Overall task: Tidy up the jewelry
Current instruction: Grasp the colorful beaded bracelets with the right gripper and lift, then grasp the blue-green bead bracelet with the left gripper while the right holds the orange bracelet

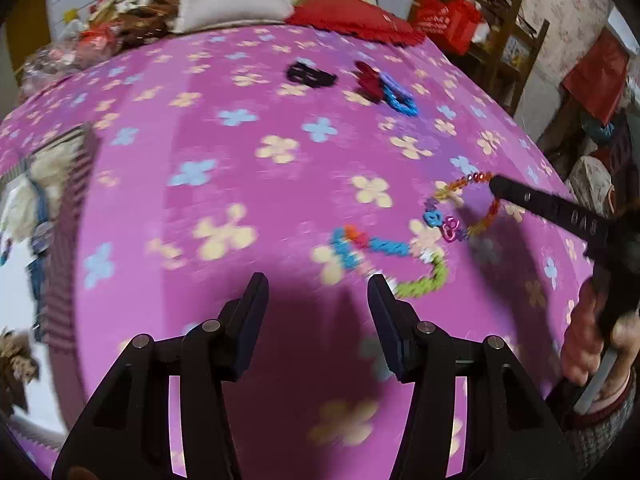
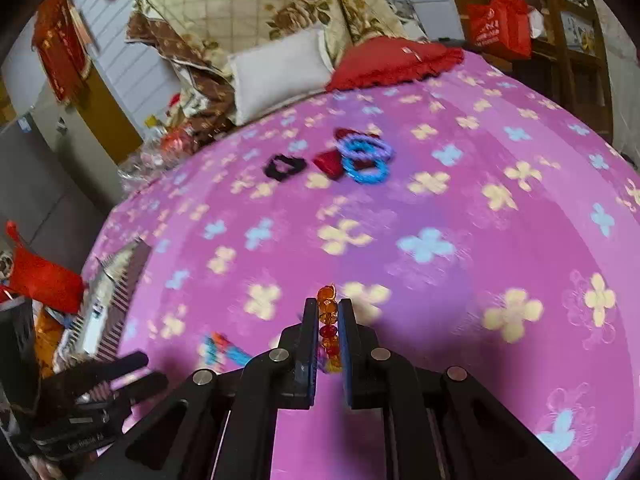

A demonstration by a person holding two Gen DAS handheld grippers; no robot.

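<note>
Pinching the orange-red bead bracelet near the bedspread's near edge, the right gripper prob. lifts it toward the sorted bangles at the far edge w/ pillows. Left gripper hangs spread, empty, beside the multicolor chain.

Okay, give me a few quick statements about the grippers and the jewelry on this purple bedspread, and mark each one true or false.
1. The right gripper is shut on the bead bracelet. True.
2. The left gripper holds the black hair tie. False: it is open and empty; the tie lies far up the bedspread.
3. The colorful chain lies on the bedspread. True.
4. The blue ring sits alone by the white pillow. False: it lies among red and purple pieces.
</note>
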